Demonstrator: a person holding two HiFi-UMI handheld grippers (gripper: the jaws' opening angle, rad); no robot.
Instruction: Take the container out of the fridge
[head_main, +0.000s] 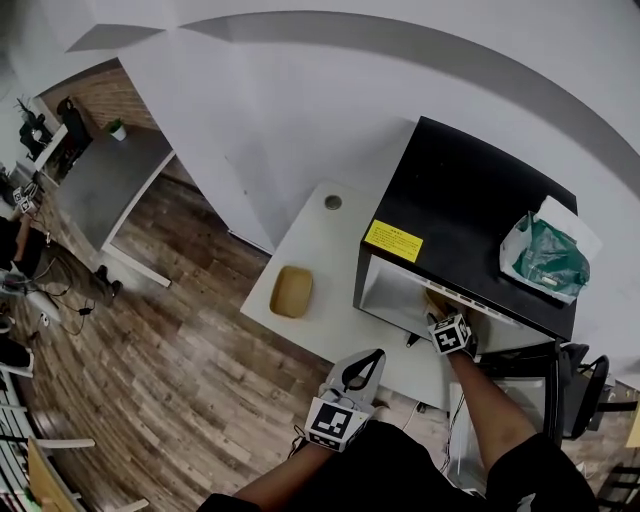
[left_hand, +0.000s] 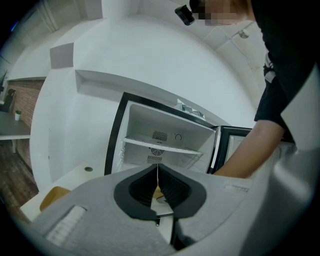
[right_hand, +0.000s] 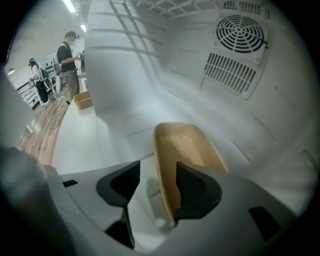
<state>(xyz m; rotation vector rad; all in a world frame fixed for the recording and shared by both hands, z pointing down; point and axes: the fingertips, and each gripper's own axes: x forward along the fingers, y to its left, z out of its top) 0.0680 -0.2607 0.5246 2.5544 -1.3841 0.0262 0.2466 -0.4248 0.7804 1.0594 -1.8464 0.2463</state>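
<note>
Tan container (right_hand: 187, 147): inside fridge (right_hand: 150, 65), near wall between jaws
Right gripper (right_hand: 156, 175): jaws apart, astride that wall
Left gripper (left_hand: 157, 175): jaws together, empty

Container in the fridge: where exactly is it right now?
Right gripper view, centre: the tan container sits inside the fridge, below the fan grille, with one of its walls between the open right tongs.

Setting: office-type workroom. Black mini fridge (head_main: 470, 215); white table (head_main: 318, 252) at its left; plank floor (head_main: 180, 350) and grey desk (head_main: 108, 182) farther left; chair (head_main: 585, 385) at its right.
</note>
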